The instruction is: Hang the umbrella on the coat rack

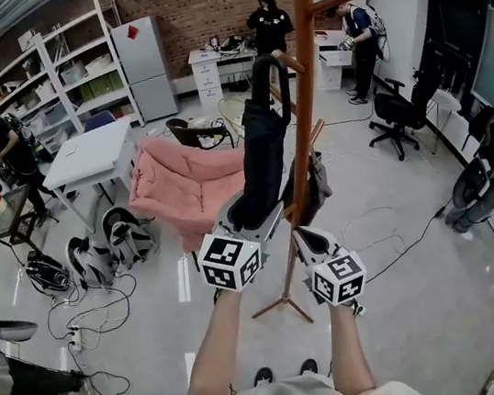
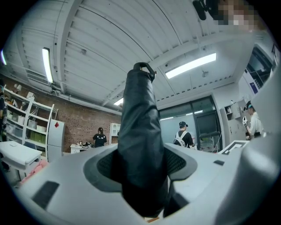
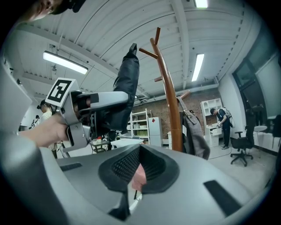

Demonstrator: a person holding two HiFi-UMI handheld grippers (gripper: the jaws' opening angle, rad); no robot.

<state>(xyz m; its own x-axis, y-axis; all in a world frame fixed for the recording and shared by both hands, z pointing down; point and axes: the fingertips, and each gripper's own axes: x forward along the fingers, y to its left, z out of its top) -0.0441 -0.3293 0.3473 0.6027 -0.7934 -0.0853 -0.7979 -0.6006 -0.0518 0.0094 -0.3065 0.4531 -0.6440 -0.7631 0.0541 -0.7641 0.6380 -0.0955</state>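
Pinching the one folded black umbrella low on its body, the left gripper jaws sit wide apart on the fabric. Umbrella stands upright, hooked handle on top, just beside a peg of the one brown coat rack; contact unclear. Right gripper sits lower, near the rack's pole, its jaws almost pressed together with nothing between them. Two grippers total. One grey bag hangs on the rack.
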